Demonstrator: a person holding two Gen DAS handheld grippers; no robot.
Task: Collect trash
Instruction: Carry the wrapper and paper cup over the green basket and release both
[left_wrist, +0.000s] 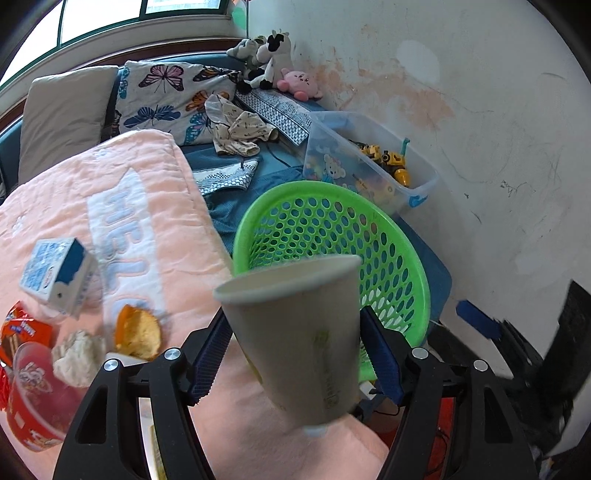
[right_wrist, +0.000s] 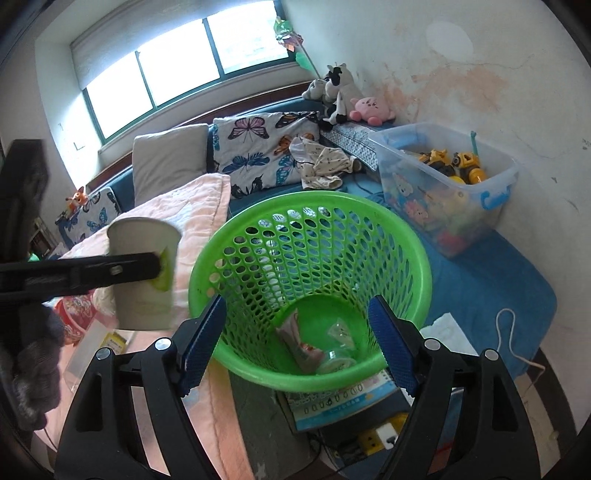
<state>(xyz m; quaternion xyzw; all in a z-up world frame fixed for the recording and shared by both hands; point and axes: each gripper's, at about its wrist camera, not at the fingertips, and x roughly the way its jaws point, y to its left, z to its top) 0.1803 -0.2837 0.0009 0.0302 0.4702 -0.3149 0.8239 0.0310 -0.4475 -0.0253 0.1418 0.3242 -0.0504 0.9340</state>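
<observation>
Bearing "HELLO": blanket under blue carton

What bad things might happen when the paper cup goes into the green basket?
1. The left gripper holds the paper cup off to the side of the green basket, over the pink blanket. Let go now, it would probably land on the blanket.
2. The cup is tilted, so anything left inside might spill.
3. The basket leans at the bed's edge; a bump might tip out the wrappers already inside.
</observation>
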